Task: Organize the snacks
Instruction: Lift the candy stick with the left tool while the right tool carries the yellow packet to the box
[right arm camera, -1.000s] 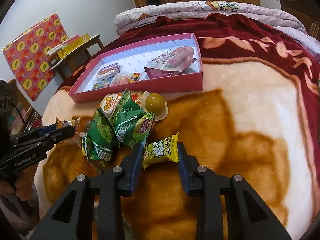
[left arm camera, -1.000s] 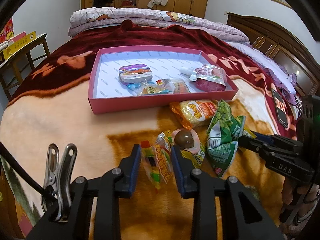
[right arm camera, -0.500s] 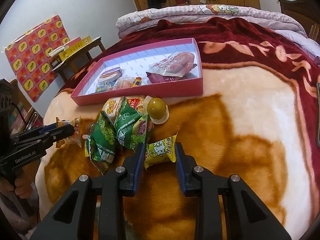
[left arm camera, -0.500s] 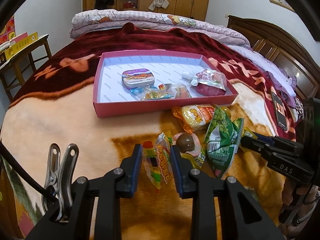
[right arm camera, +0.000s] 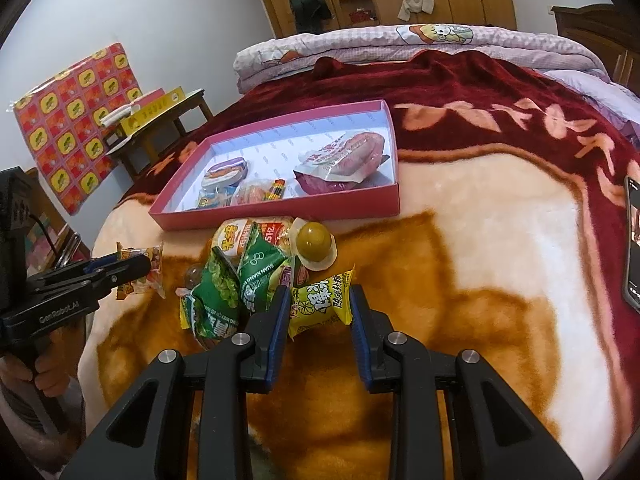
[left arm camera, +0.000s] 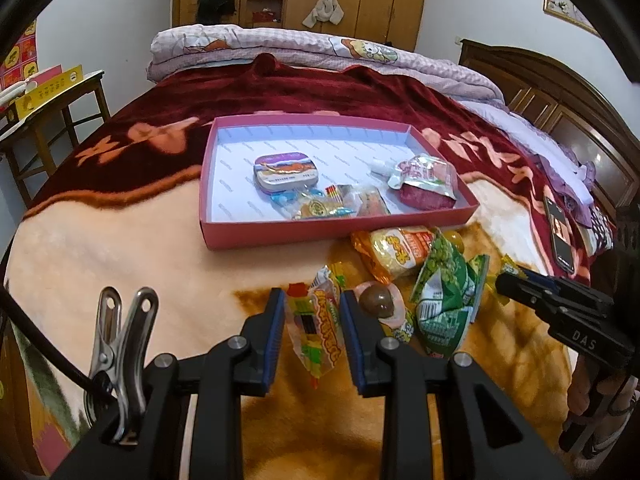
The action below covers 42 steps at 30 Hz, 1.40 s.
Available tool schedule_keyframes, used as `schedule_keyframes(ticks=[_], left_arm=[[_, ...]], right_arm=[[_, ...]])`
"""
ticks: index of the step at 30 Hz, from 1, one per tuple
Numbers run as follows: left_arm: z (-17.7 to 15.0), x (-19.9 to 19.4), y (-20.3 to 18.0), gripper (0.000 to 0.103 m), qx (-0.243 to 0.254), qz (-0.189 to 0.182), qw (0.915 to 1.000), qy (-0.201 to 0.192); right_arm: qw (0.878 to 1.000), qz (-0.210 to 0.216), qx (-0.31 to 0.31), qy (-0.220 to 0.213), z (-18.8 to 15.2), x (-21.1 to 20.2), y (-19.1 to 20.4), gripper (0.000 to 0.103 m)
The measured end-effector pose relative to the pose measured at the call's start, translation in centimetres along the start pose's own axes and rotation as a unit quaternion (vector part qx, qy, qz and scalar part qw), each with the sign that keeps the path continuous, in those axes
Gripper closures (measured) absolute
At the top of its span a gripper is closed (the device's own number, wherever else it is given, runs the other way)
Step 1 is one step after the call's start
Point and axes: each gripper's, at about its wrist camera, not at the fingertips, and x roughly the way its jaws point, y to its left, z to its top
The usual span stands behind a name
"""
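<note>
My left gripper [left arm camera: 312, 320] pinched a striped gummy packet [left arm camera: 316, 334]; my right gripper [right arm camera: 320, 312] pinched a yellow lemon-print sachet [right arm camera: 320, 304]. Green crinkled bags [right arm camera: 228, 292] crowded between them; the shallow pink cardboard tray [left arm camera: 320, 232] lay just beyond, open blanket [right arm camera: 500, 240] rightward.

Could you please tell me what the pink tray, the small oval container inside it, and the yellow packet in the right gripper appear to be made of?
Pink tray: probably matte cardboard, given its thin, straight folded walls and printed white lining.
Oval container: likely printed metal tin; glossy lid, rounded rim.
Yellow packet: shiny plastic film, crinkled with a serrated sealed edge.
</note>
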Motion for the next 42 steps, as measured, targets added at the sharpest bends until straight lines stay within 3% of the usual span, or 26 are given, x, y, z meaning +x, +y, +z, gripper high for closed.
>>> schedule_keyframes(ticks=[10,42], left_arm=[[1.0,-0.2,0.4,0.074,-0.008,0.001,0.9999,-0.01],[4.0,-0.3,0.8,0.081,0.001,0.0,0.9991,-0.042]], right_arm=[[1.0,0.012,-0.009,-0.017,0.9,-0.7,0.8,0.073],[0.999,0.033,-0.03,-0.018,3.0,0.4,2.5,0.073]])
